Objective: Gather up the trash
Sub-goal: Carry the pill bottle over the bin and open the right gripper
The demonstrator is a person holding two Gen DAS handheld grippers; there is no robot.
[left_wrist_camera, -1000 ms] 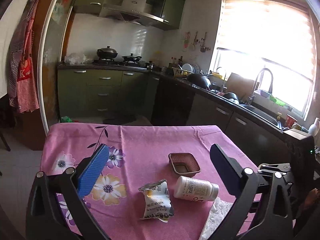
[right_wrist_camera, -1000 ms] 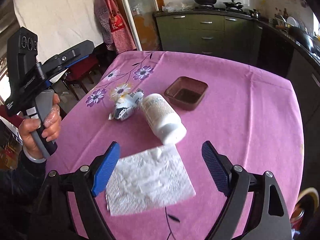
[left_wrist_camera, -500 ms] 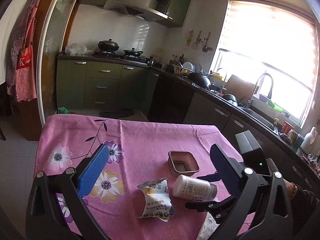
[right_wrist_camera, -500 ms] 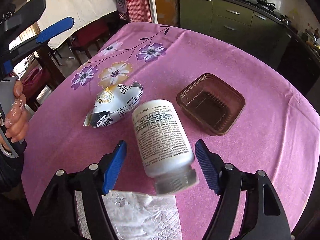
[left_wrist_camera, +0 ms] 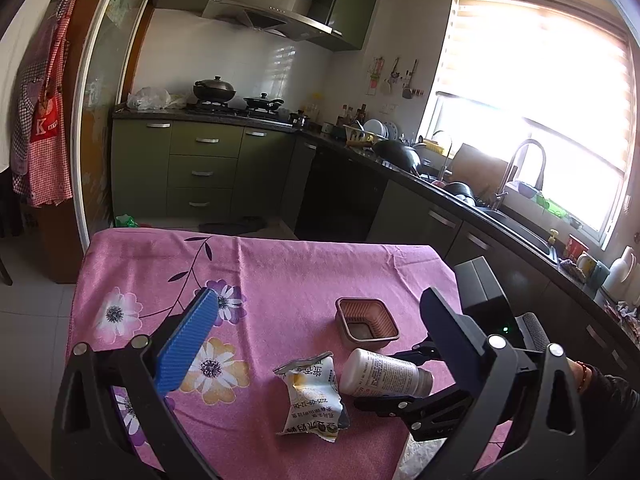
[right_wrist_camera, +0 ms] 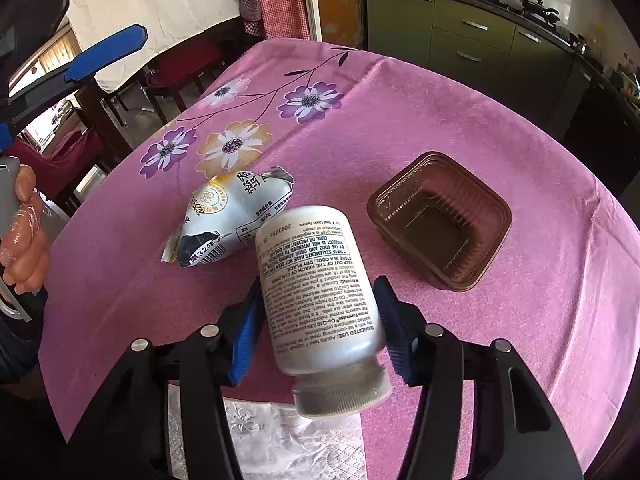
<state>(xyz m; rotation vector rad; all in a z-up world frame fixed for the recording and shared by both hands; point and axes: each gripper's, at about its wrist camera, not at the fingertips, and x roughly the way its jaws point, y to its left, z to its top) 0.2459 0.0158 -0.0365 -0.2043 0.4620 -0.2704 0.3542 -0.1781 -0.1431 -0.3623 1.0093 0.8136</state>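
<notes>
A white pill bottle (right_wrist_camera: 320, 304) lies on its side on the pink flowered tablecloth (right_wrist_camera: 460, 120). My right gripper (right_wrist_camera: 318, 320) is shut on the bottle, one blue pad on each side. The bottle also shows in the left wrist view (left_wrist_camera: 384, 374). A torn white snack wrapper (right_wrist_camera: 232, 216) lies just left of it, touching it, and shows in the left wrist view (left_wrist_camera: 312, 396). A brown plastic tray (right_wrist_camera: 440, 220) sits to the right. A white paper napkin (right_wrist_camera: 288, 440) lies under my right gripper. My left gripper (left_wrist_camera: 316, 344) is open and empty, above the table's near edge.
Green kitchen cabinets (left_wrist_camera: 200, 168) and a dark counter with a sink (left_wrist_camera: 516, 216) stand beyond the table. A red apron (left_wrist_camera: 44, 128) hangs at the left. Chairs (right_wrist_camera: 176, 64) stand past the table's left side.
My right gripper has moved forward over the napkin to the bottle and closed on it. My left gripper has stayed open and almost still.
</notes>
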